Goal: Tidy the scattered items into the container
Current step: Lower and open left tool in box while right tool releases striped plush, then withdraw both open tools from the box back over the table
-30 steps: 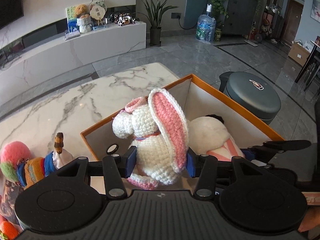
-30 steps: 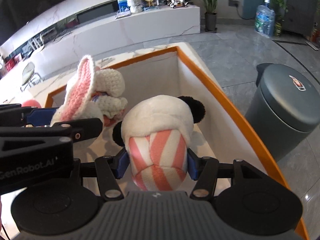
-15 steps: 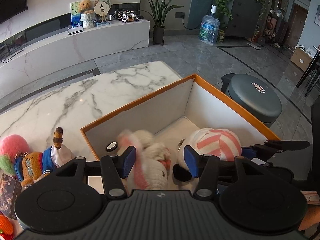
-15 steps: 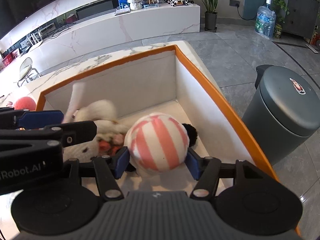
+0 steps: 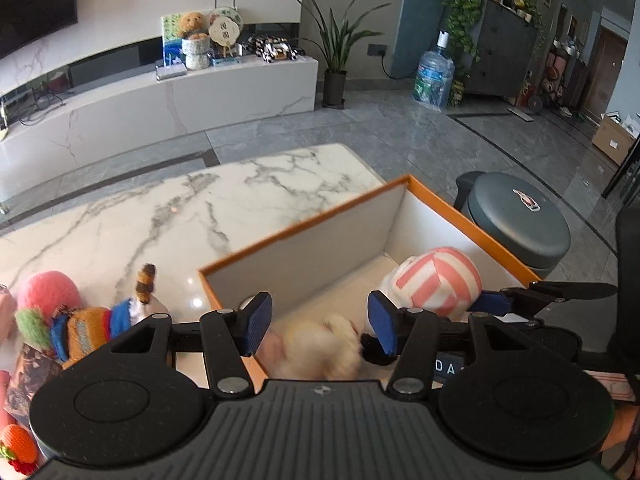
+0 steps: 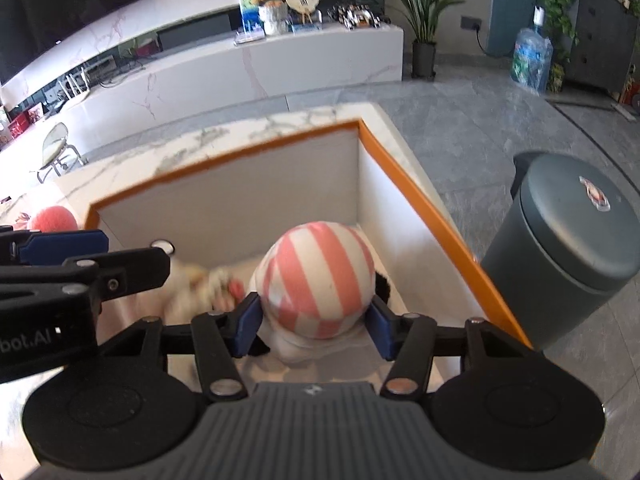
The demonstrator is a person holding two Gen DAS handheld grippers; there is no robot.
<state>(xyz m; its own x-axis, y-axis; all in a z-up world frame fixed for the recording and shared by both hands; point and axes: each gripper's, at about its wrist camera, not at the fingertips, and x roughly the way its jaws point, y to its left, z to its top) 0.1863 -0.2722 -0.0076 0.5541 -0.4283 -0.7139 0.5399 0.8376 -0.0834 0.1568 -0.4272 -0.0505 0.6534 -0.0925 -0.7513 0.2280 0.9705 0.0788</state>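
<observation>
The left gripper [image 5: 318, 326] stands open over the box [image 5: 436, 200], its blue pads clear of the bunny [image 5: 320, 350], which lies blurred on the box floor below them, so that drop looks done. The right gripper [image 6: 314, 322] sits beside it with the striped plush [image 6: 316, 280] between its pads; its jaws have just been closing a little, and the pads look to touch the plush's sides, though whether they press or merely flank it I cannot tell. The plush seems to rest low in the box, near the right wall. To finish this step well, spread the right jaws fully, then lift both grippers straight up so no pad drags a toy back over the orange rim. Left of the box, on the marble table [image 5: 160, 216], the pink ball [image 5: 46, 292] and the knitted doll [image 5: 86, 326] wait; swing the left gripper there next and come down squarely over one toy
</observation>
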